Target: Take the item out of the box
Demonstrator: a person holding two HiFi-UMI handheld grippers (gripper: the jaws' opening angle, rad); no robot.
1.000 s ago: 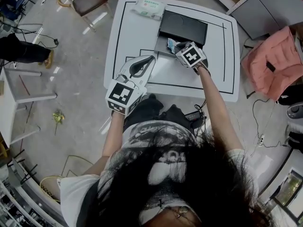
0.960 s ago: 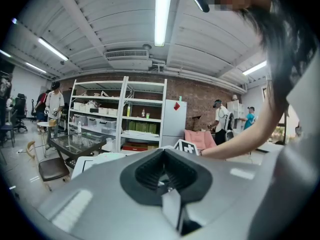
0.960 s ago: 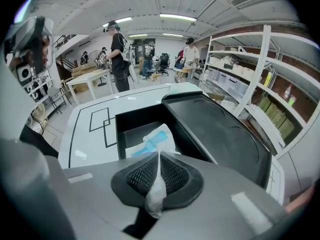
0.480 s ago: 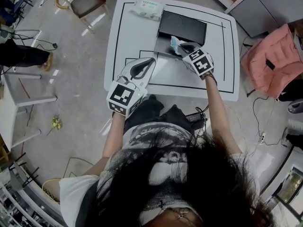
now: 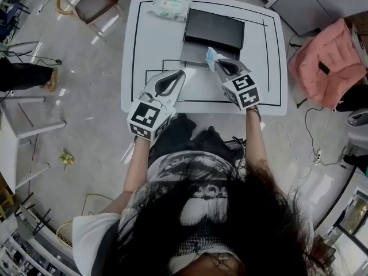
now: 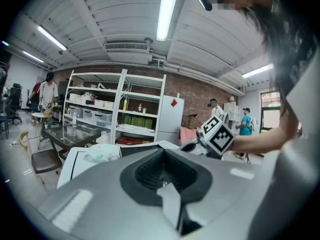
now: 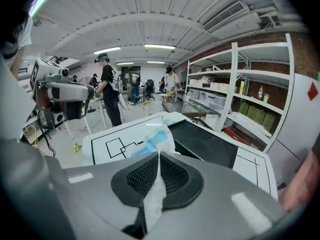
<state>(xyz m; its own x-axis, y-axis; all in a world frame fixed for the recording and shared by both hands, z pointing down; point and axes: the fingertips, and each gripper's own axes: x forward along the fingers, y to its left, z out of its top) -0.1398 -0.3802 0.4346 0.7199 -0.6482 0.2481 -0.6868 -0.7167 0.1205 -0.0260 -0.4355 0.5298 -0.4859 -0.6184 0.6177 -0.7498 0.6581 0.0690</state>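
A flat black box point(image 5: 214, 30) lies at the far middle of the white table point(image 5: 155, 45), its front flap point(image 5: 192, 53) folded down. My right gripper point(image 5: 220, 66) is shut on a clear plastic packet with blue print point(image 5: 210, 58) and holds it just in front of the box, above the table. In the right gripper view the packet point(image 7: 152, 141) is pinched between the jaws of the right gripper point(image 7: 159, 158), with the box point(image 7: 205, 144) beyond. My left gripper point(image 5: 175, 77) hovers over the table's near left part, shut and empty.
A wipes pack point(image 5: 169, 7) lies at the table's far left, left of the box. A pink cloth point(image 5: 322, 68) hangs over something to the right of the table. A chair point(image 5: 95, 2) stands at the far left. Shelves and several people show in the gripper views.
My right gripper has drawn back from the box opening toward the table's near edge, carrying the packet with it. The left gripper has hardly moved.
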